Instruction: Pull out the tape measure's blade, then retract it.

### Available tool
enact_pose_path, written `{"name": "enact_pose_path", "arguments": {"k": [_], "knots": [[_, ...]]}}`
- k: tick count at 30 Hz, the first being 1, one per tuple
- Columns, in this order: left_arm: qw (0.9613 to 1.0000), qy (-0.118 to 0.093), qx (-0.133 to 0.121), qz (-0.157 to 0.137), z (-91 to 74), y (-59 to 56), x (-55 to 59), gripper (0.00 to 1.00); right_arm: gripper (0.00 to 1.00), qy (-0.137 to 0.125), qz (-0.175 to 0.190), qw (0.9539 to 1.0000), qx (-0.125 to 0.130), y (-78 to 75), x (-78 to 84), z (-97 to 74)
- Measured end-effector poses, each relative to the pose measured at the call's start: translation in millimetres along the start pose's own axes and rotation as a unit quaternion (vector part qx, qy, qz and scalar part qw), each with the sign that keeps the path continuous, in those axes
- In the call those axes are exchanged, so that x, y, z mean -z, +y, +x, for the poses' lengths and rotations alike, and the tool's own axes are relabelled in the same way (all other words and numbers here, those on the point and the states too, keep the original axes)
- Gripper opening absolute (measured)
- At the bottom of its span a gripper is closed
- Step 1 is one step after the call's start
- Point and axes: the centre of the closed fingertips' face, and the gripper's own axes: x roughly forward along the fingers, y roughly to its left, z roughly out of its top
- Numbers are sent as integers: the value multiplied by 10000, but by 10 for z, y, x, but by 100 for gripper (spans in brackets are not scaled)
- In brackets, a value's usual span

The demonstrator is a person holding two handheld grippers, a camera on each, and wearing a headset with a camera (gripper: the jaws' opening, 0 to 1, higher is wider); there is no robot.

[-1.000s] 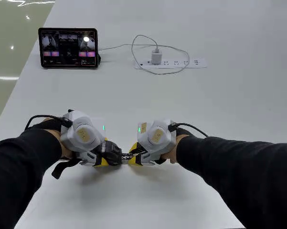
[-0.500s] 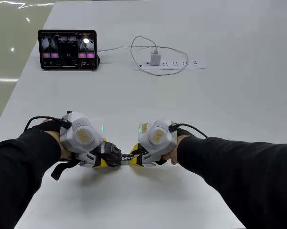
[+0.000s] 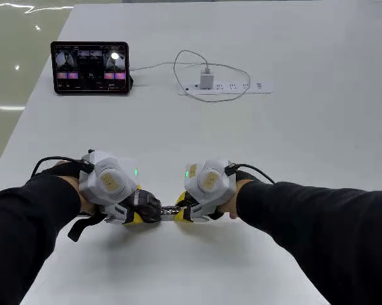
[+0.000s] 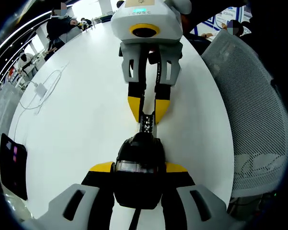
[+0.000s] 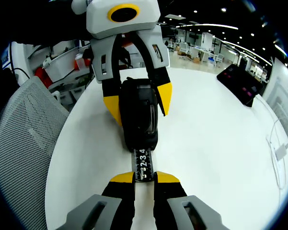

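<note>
Left gripper (image 3: 142, 210) and right gripper (image 3: 180, 213) (the 2 face tip to tip) are both clamped.

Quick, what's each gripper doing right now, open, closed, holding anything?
Left gripper: shut on the tape measure case.
Right gripper: shut on the blade, a short length pulled out.

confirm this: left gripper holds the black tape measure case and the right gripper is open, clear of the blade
No: the right gripper is shut on the blade, as the right gripper view shows. The left gripper does hold the black tape measure case.
</note>
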Motion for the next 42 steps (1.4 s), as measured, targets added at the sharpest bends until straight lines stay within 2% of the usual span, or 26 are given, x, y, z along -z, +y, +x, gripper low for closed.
{"name": "enact_pose_path", "arguments": {"k": [42], "knots": [[10000, -3, -72, -6, 8, 3, 5, 32, 10, 182, -63, 9998, 26, -19, 209, -189]]}}
